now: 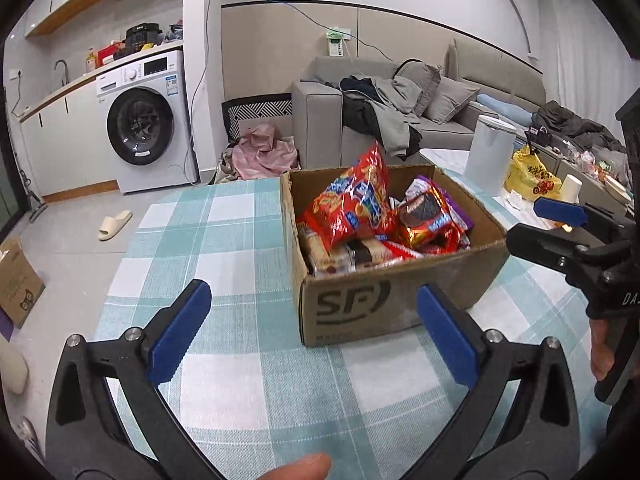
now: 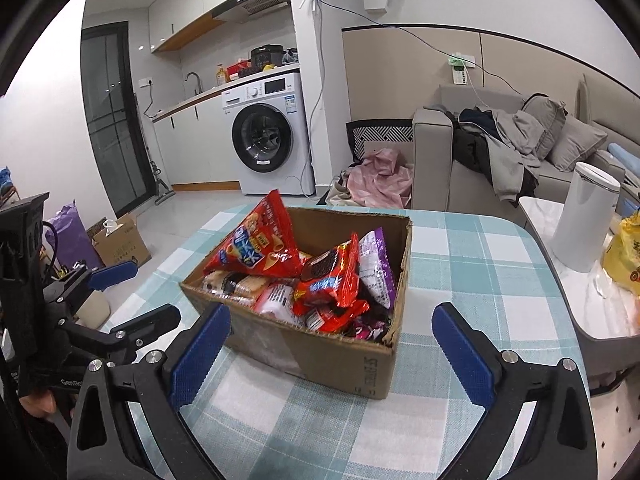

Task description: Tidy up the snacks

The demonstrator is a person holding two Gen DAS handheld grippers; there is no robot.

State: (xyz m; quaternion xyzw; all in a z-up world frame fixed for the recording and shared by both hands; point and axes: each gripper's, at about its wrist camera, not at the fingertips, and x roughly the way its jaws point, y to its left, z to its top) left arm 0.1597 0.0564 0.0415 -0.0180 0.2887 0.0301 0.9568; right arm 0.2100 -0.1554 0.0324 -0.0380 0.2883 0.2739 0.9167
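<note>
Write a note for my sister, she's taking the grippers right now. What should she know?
Left gripper: open, empty, above the checked tablecloth in front of the SF cardboard box.
Right gripper: open, empty, at the box's near side.
Snacks: all in the box. Tall red chip bag leans on top, red cookie pack and purple packet beside it.
Done: no snacks lie on the cloth.
Left: judging by the jumble, tidy the packs.

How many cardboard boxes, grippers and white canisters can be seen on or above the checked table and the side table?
Cardboard box: 1
Grippers: 2, left gripper and right gripper
White canister: 1
Total: 4
</note>
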